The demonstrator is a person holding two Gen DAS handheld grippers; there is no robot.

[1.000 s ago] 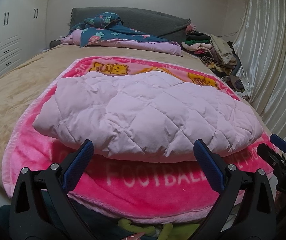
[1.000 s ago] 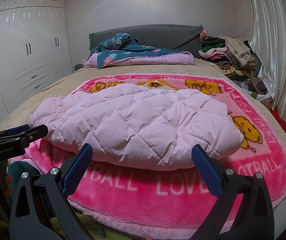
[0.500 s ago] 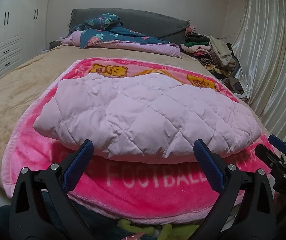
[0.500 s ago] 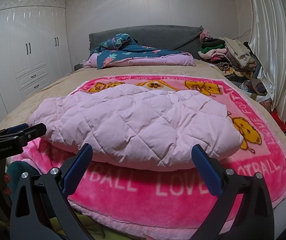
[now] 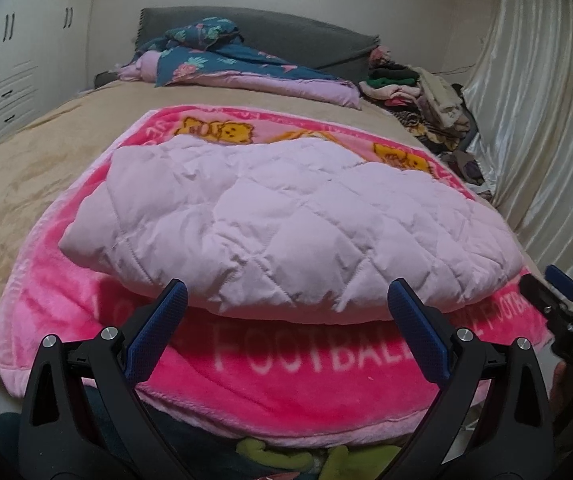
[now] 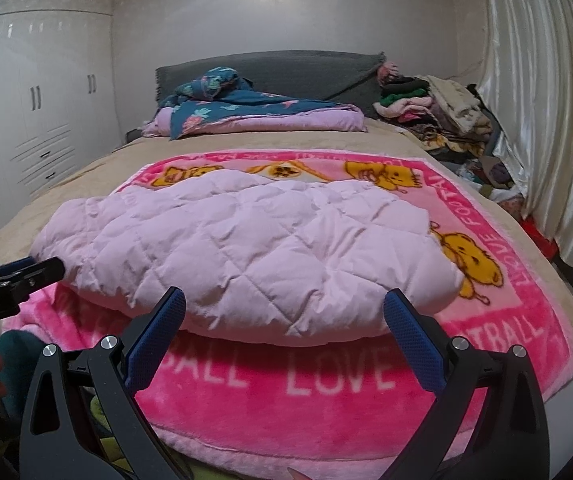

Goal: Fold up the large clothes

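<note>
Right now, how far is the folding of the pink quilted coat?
Done: the pink quilted coat lies as a compact bundle on the pink football blanket. In hand: nothing; the left tongs and right tongs are open, short of its near edge. Left: any further fold, which I cannot judge.

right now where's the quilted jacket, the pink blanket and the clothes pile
quilted jacket point(image 5: 286, 216) left wrist view, middle of its top
pink blanket point(image 6: 326, 400) right wrist view, near lettered border
clothes pile point(image 6: 438, 108) right wrist view, upper heap

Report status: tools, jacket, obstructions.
Left tool open, empty. Right tool open, empty. Pink quilted jacket lies folded on pink blanket. Nothing between tools and jacket.
</note>
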